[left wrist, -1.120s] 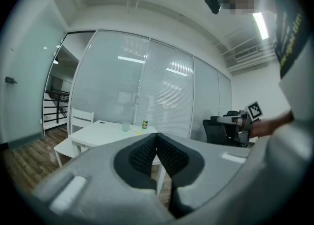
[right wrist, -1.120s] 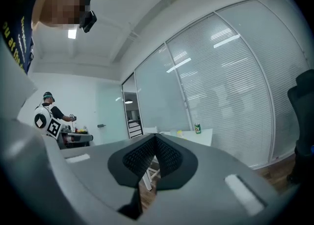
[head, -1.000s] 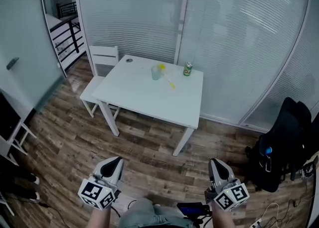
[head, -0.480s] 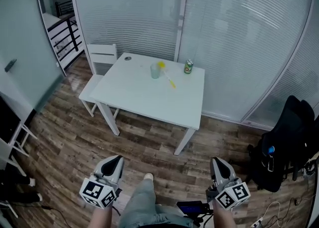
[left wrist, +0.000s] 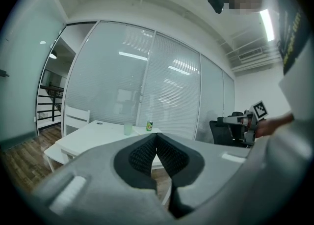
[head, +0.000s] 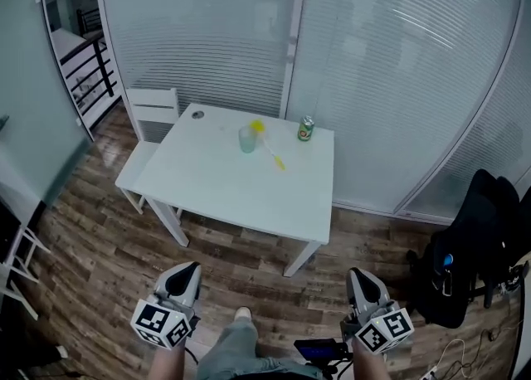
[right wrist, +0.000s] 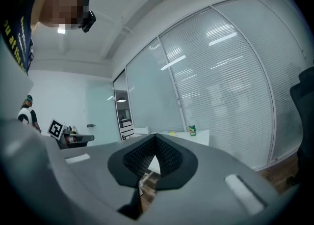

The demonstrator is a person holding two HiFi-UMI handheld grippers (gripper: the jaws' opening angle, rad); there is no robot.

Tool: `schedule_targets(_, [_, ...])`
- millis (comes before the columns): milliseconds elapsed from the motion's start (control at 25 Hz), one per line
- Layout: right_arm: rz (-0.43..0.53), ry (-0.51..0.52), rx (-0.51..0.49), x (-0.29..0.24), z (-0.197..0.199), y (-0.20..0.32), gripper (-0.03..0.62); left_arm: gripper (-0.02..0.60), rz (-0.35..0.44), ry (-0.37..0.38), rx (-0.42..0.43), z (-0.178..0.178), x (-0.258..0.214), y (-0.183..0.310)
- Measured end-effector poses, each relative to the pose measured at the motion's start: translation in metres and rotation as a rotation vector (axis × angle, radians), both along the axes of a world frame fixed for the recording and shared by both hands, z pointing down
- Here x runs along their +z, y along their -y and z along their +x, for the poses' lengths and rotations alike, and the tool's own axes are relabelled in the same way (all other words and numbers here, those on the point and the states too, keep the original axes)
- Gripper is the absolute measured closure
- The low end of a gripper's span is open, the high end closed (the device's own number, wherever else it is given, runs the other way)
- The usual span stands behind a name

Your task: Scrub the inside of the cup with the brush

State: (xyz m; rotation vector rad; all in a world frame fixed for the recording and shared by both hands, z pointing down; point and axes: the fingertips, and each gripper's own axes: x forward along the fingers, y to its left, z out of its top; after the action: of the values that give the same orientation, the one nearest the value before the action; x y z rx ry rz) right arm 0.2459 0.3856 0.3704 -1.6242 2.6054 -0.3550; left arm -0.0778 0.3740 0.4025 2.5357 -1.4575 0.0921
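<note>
Closed in on the far side and the right by glass walls [head: 398,55] with lowered blinds. Floored in wood planks [head: 99,237]. Beyond the glass at far left, a dark railing [head: 87,59].

Out on the floor, close to the far glass, a white worktop [head: 207,192], square and mostly bare. Tucked at its far left corner, a white chair [head: 154,109]. Well off to the right, by the glass, a black bag [head: 469,246] with something small and blue on it. At the left edge, low on the floor, part of a white frame [head: 18,258].

On the worktop, toward its far side, the cup [head: 247,139], pale, see-through and upright. Just right of it the brush [head: 279,163], yellow at both ends and thin between. One end up at the cup's rim, the other down on the worktop. In the cup or only leaning on it, cannot tell. Further right, near the far edge, a green can [head: 306,128], upright, apart from both. At the far left corner, a small dark round thing [head: 197,114].

Well short of all this, low at the near edge of the head view, the left tongs [head: 187,270] and the right tongs [head: 362,275]. Each closed tight, pad against pad, nothing clamped. Between them and the worktop, a stretch of floor. Between the two tongs, a leg [head: 236,345] in grey.
</note>
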Motion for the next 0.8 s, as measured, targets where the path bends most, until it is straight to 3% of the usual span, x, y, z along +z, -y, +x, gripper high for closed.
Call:
schedule_targets(360, [0.017,-0.011,0.052,-0.007,-0.020,0.080,0.589,0.581,0.009,0.001,0.074,-0.011,0.000,0.098])
schedule_targets(800, [0.051,-0.023,0.076,-0.008,-0.058,0.173,0.589,0.581,0.004,-0.010,0.076,-0.051,0.005,0.185])
